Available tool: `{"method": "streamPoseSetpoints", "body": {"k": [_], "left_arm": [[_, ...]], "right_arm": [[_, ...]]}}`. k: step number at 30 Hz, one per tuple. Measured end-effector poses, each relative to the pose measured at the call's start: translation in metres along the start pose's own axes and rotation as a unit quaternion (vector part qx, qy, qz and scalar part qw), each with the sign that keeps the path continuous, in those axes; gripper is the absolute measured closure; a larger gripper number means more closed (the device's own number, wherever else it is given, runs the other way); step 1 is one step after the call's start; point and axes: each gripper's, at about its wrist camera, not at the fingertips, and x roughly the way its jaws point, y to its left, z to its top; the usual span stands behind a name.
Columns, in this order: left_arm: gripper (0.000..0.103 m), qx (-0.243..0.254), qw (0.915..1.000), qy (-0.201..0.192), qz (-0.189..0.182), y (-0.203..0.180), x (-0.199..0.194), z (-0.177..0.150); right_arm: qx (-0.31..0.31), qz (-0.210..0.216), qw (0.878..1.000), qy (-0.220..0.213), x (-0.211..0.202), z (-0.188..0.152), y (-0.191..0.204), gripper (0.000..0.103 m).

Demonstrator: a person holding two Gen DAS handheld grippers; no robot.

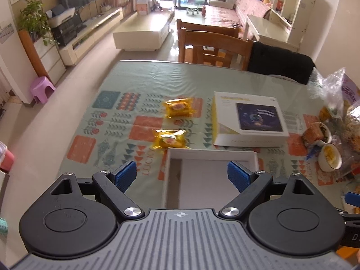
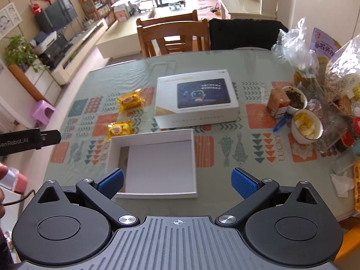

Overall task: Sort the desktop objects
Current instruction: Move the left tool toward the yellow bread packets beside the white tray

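Two yellow snack packets lie on the patterned tablecloth: a near packet (image 1: 169, 138) (image 2: 119, 130) and a far packet (image 1: 179, 107) (image 2: 130, 99). An open white box tray (image 1: 171, 155) (image 2: 155, 136) sits empty at the table's near edge. Its lid, a white box lid with a dark robot picture (image 1: 249, 118) (image 2: 195, 96), lies just behind it. My left gripper (image 1: 181, 175) is open and empty above the tray's near left part. My right gripper (image 2: 177, 183) is open and empty above the tray's near edge.
Bowls of food (image 2: 307, 126) (image 1: 330, 157), a carton and plastic bags (image 2: 292, 45) crowd the table's right side. Wooden chairs (image 2: 173, 38) stand at the far edge. The left gripper's body (image 2: 29, 139) shows at the left of the right wrist view.
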Motion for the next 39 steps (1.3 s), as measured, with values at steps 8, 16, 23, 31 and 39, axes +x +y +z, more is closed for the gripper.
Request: {"method": "streamPoseSetpoints", "body": {"k": [8, 16, 23, 31, 39], "left_arm": [[0.0, 0.025, 0.9992, -0.014, 0.026, -0.031, -0.008, -0.026], [0.0, -0.007, 0.9996, 0.028, 0.0, -0.027, -0.011, -0.029], [0.0, -0.03, 0.9991, 0.028, 0.011, -0.021, -0.014, -0.033], [0.0, -0.046, 0.998, 0.036, 0.027, -0.024, -0.011, -0.034], [0.0, -0.044, 0.9973, 0.047, 0.035, -0.015, 0.005, -0.026]], "right_arm": [[-0.007, 0.017, 1.0, -0.005, -0.011, -0.012, -0.015, 0.0], [-0.032, 0.035, 0.999, 0.01, -0.01, -0.011, -0.016, 0.0], [-0.065, 0.043, 0.997, 0.009, -0.009, -0.005, -0.006, 0.0], [-0.095, 0.047, 0.994, 0.018, -0.001, -0.002, -0.001, 0.0], [-0.1, 0.04, 0.994, 0.035, 0.02, 0.008, 0.012, 0.0]]}}
